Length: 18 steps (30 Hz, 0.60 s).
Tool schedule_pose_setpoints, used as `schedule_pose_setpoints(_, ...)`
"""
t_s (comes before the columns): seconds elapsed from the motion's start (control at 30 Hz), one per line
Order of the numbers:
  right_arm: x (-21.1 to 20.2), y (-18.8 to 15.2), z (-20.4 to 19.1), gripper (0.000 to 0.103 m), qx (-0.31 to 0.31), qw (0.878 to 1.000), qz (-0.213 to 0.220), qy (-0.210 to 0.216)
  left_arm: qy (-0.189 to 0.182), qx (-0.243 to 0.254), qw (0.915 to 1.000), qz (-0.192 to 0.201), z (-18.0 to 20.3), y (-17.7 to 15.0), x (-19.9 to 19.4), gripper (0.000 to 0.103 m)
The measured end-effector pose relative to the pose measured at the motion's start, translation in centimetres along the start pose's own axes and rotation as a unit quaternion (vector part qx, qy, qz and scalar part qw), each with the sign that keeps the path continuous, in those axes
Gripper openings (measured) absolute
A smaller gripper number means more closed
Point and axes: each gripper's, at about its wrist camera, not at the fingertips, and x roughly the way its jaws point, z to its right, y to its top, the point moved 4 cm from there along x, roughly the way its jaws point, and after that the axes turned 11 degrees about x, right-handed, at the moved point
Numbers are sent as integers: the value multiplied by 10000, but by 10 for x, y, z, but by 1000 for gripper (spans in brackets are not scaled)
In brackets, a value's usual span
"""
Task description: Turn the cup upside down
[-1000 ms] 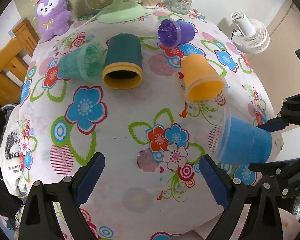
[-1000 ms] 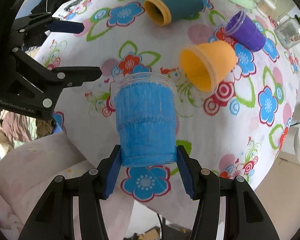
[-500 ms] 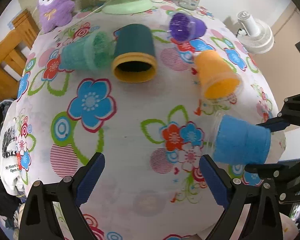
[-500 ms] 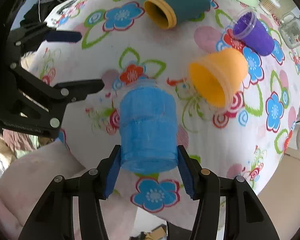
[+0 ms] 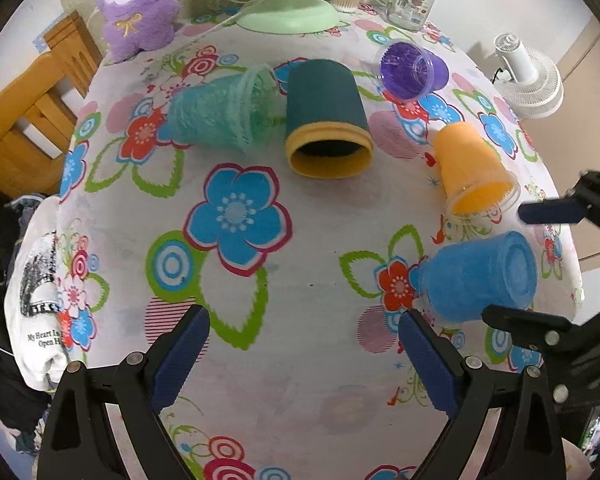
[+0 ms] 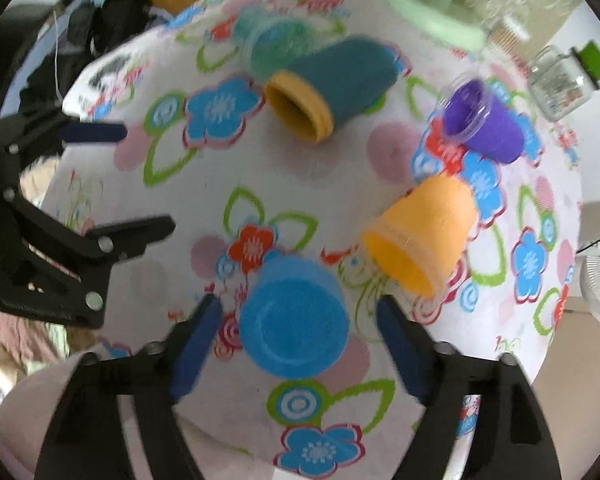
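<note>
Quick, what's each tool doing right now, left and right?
Left tool: open, holding nothing.
Right tool: open, fingers apart from the blue cup, which stands bottom up between them.

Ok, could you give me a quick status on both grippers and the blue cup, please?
Right gripper open, astride blue cup. Cup upside down on tablecloth. Left gripper open, empty. Orange cup lies close by.

Two black handheld grippers, blue pads

Left gripper (image 5: 304, 354): matte black plastic frame, angular arms, silver round screws near the finger bases, dark blue ribbed pads (image 5: 182, 356) on the inner faces. Right gripper (image 6: 298, 344): same black frame and silver screws, same blue pads (image 6: 400, 354), blurred. No hands, sleeves or cables visible.
</note>
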Motion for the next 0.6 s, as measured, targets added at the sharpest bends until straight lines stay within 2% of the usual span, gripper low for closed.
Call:
schedule_pose_setpoints(0.3, -45, -8, 15, 86, 777, 9947, 669, -33, 107, 87, 9995, 287, 1, 8, -37, 97)
schedule_pose_setpoints(0.4, -60, -13, 16, 89, 1149, 9890, 937, -30, 104, 27, 9992, 396, 2, 10, -51, 99)
schedule_pose_setpoints(0.6, -85, -28, 21, 92, 1740, 9753, 1358, -71, -140, -240, 9977, 614, 5, 5, -77, 99)
